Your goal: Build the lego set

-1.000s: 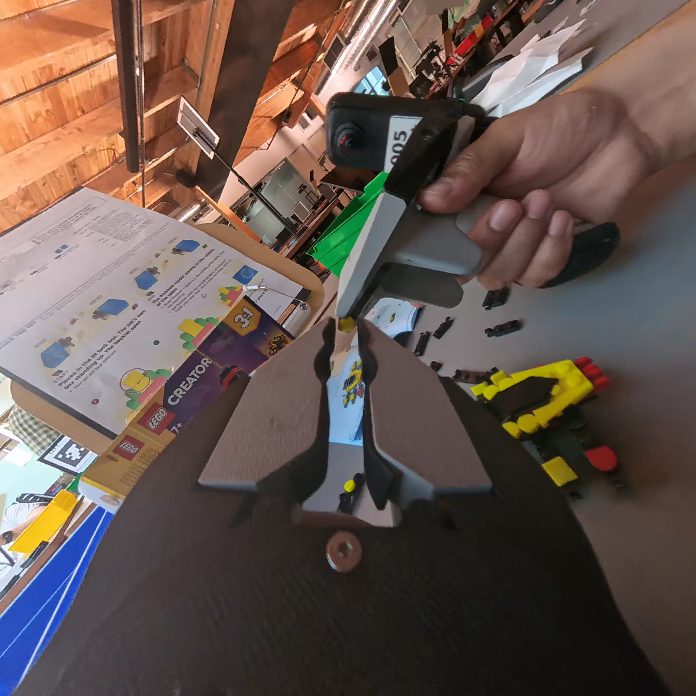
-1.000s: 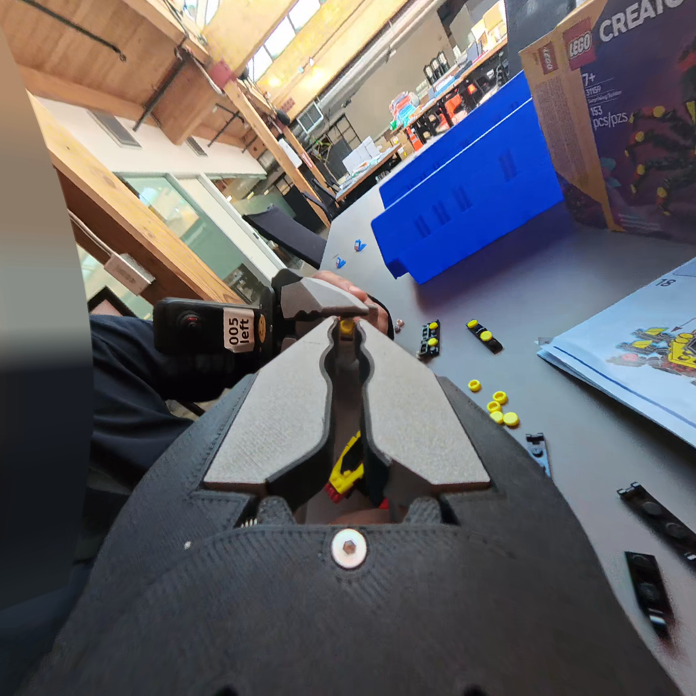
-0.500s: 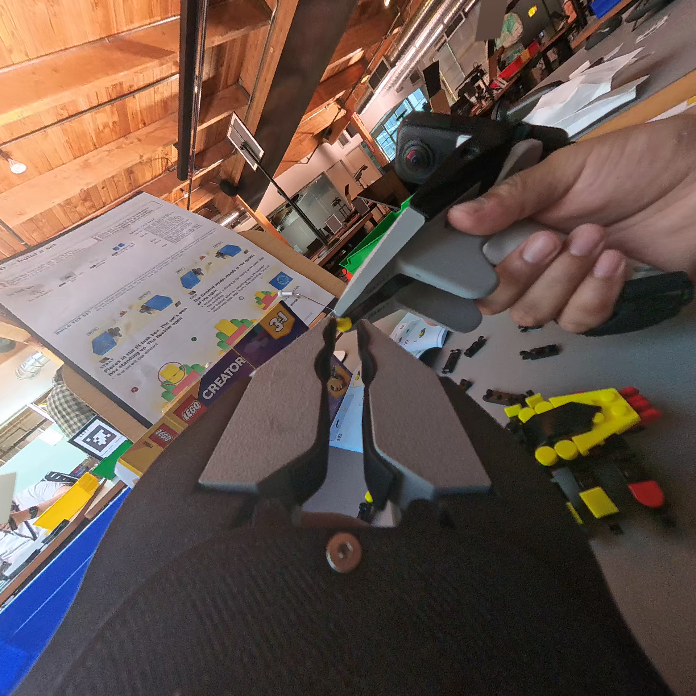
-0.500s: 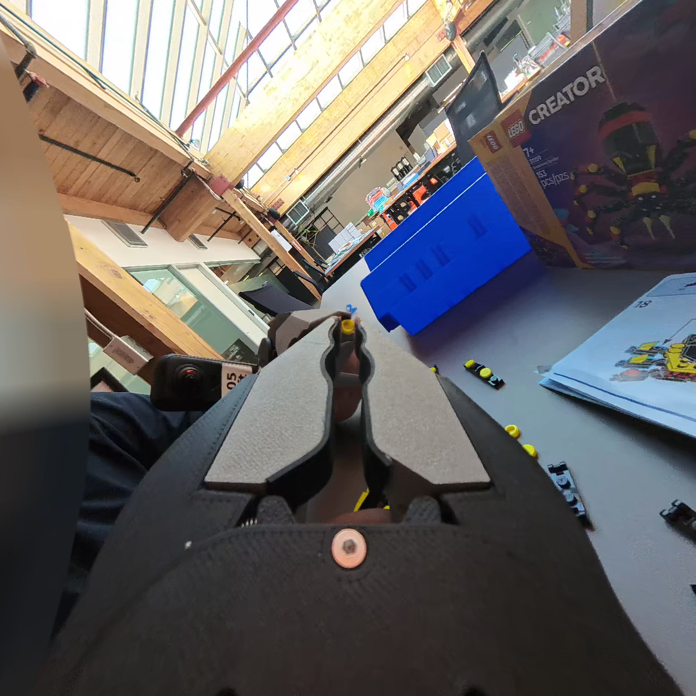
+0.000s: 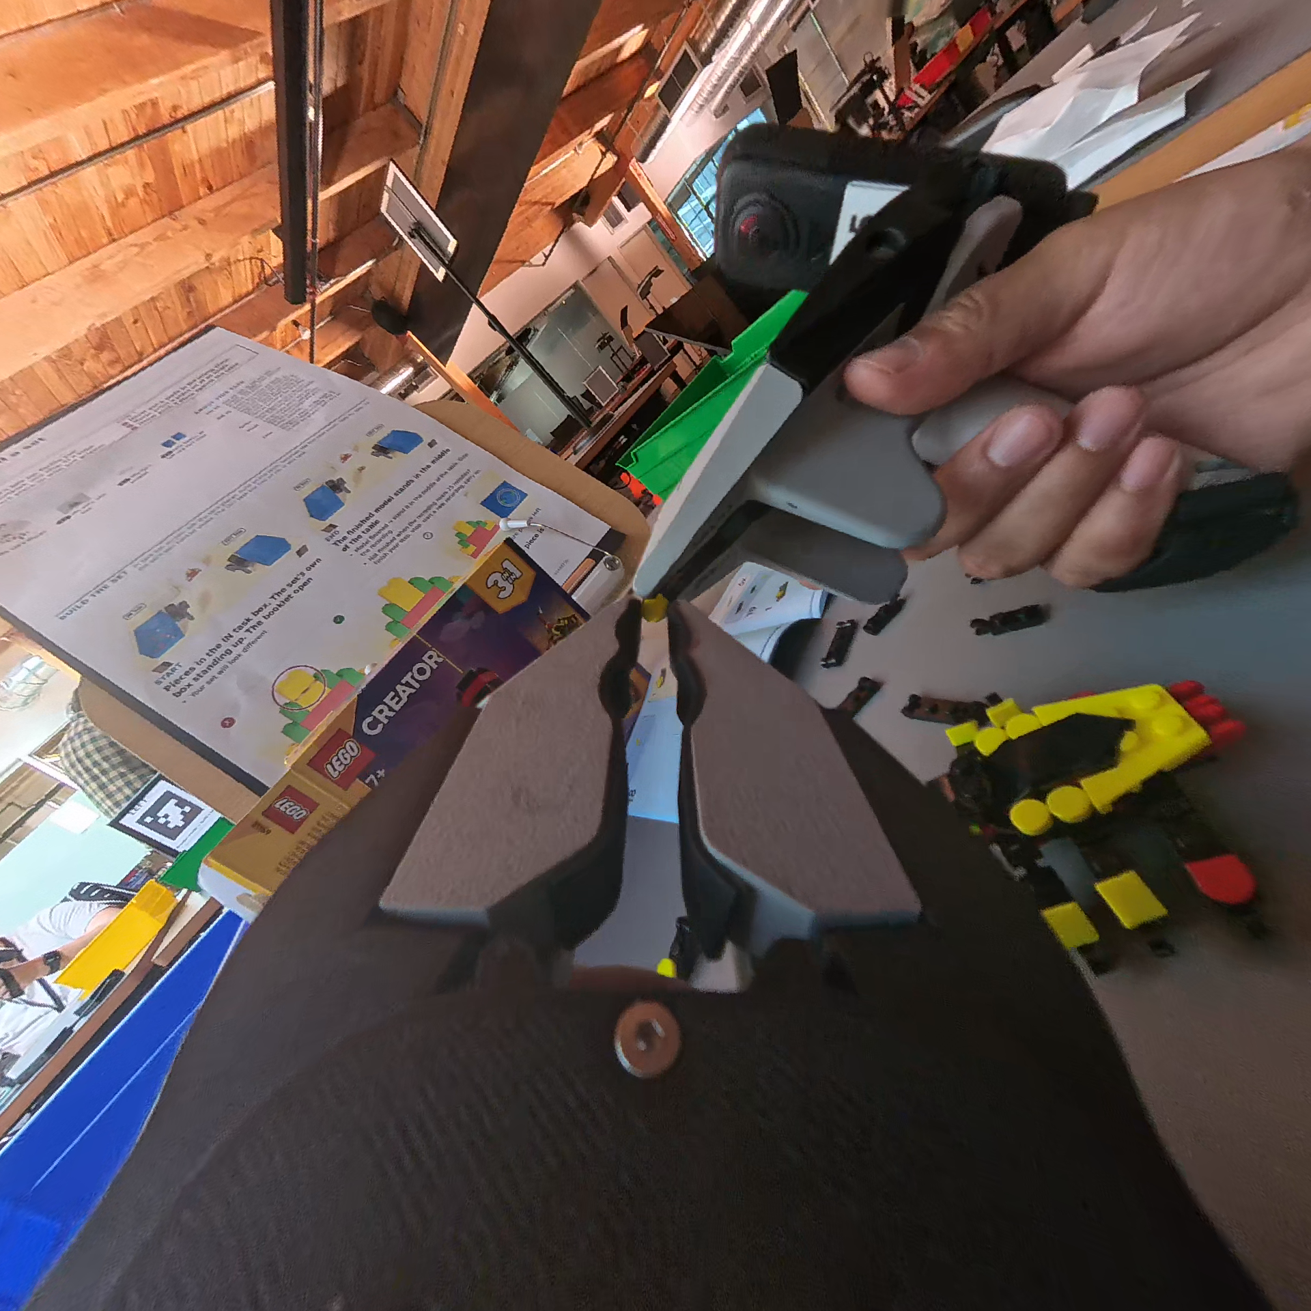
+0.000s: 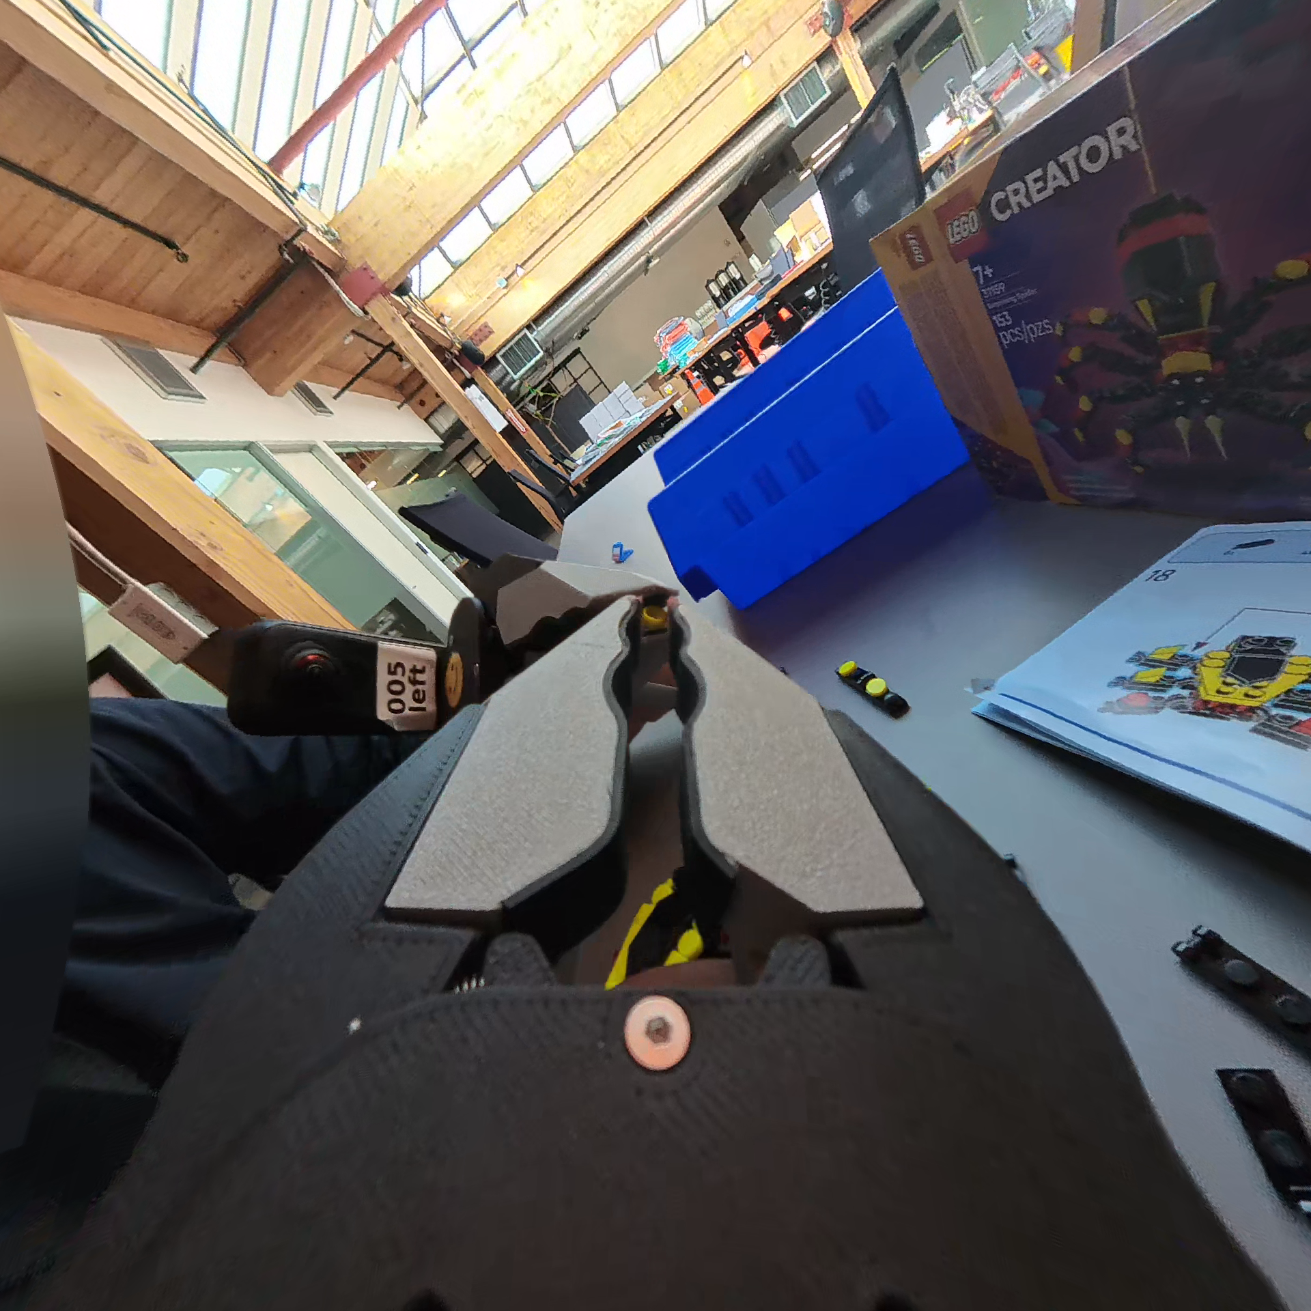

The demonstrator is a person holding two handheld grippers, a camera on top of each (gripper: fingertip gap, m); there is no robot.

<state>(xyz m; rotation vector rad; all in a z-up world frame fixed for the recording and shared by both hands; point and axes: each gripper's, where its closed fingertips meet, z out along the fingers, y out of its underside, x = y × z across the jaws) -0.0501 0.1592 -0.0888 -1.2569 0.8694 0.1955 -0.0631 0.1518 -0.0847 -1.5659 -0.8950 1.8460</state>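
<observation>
the left gripper (image 5: 653,616) has its jaws drawn nearly together, a small yellow round piece (image 5: 653,609) pinched at the very tips, at centre frame. the right gripper (image 5: 656,578), coming down from the upper right of the left wrist view in a bare hand (image 5: 1107,397), meets that same piece with its own narrowed tips. in the right wrist view the right gripper (image 6: 654,621) nips the yellow piece (image 6: 653,616) too, the left tool lying behind it at centre left.

against half a second ago, both tools have stayed locked on the piece; the views have swung, so that the half-built yellow, black and red model (image 5: 1085,787) sits at the right edge of the left wrist view much as before, while in the right wrist view the loose yellow studs on the table have slid out of sight, leaving one black plate with two yellow studs (image 6: 871,687) right of centre.

containers: a blue bin (image 6: 809,468) lies on its side at centre right on the grey table (image 6: 993,837), its inside not visible. the set's box (image 6: 1135,305) stands upright just beside it, upper right. the open instruction booklet (image 6: 1163,681) lies below the box. a green bin (image 5: 709,404) shows behind the right tool, contents hidden.
</observation>
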